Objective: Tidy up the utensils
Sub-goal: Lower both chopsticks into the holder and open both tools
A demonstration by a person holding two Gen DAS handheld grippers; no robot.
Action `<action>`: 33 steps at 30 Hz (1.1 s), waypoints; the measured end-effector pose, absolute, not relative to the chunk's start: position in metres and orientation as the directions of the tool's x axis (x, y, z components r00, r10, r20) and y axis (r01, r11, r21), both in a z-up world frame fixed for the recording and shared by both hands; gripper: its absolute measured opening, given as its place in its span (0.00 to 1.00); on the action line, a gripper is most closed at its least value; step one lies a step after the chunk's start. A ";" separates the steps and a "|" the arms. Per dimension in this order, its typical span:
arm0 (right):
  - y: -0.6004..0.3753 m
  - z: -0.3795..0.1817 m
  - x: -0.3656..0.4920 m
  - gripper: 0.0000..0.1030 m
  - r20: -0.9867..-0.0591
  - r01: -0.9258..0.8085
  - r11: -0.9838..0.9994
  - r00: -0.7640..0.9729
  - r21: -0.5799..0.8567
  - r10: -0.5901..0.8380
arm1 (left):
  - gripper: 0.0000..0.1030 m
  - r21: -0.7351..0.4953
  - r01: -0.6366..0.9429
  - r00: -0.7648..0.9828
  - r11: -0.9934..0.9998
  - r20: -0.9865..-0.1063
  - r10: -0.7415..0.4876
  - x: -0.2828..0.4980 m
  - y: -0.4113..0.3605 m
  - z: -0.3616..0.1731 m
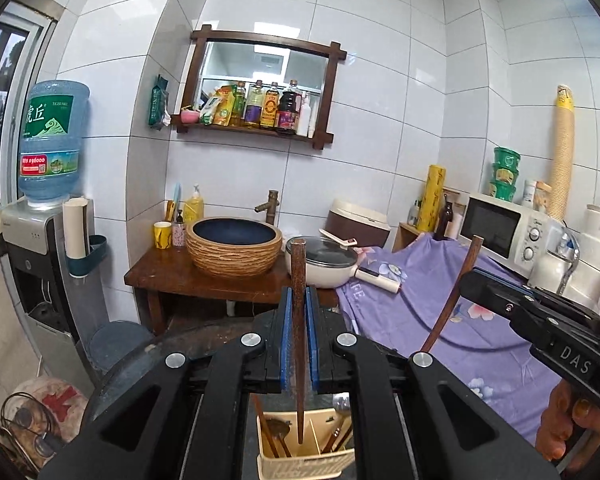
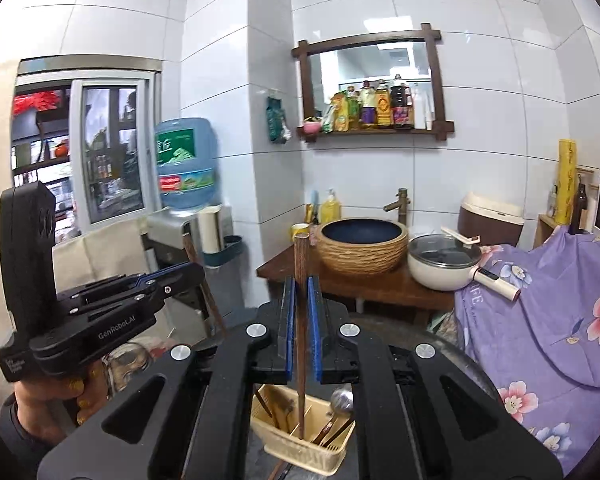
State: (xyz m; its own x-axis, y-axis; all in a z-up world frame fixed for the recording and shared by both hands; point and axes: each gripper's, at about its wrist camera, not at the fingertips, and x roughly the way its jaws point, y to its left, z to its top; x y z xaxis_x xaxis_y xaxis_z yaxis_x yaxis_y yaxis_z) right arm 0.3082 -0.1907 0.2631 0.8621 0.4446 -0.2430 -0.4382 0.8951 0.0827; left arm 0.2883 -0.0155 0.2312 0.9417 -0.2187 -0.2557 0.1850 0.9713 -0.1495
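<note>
Both claws, left gripper (image 1: 299,312) and right gripper (image 2: 301,312), each pinch one chopstick (image 1: 298,280) upright above the basket (image 1: 300,462); next, probably lowering them into one compartment.

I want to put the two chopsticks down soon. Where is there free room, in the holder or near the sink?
Each gripper is shut on one chopstick. The holder's middle slot looks free; its outer slots are crowded. The wooden counter is bare in front of the basin, crowded behind by cup and bottles. The purple cloth is mostly bare.

Cream basket (image 1: 300,462) on dark, perhaps round, surface (image 1: 140,364)
</note>
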 end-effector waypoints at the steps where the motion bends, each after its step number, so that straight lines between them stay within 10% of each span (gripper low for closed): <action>1: -0.191 0.260 0.312 0.07 -0.244 -0.433 0.898 0.865 0.083 0.439 | 0.07 -0.155 0.181 0.942 0.971 -0.257 -0.216 0.293 -0.016 0.227; 33: -0.203 0.126 0.371 0.07 -0.445 -0.300 0.929 0.817 0.215 0.367 | 0.07 -0.184 0.134 0.850 0.974 -0.485 -0.208 0.335 -0.011 0.102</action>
State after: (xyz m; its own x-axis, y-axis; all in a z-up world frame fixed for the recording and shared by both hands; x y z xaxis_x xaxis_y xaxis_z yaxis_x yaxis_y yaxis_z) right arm 0.3711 -0.2032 0.1261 0.8168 0.3669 -0.4453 -0.3002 0.9293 0.2150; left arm 0.3355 -0.0113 0.1015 0.8496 -0.2083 -0.4846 0.1340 0.9738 -0.1836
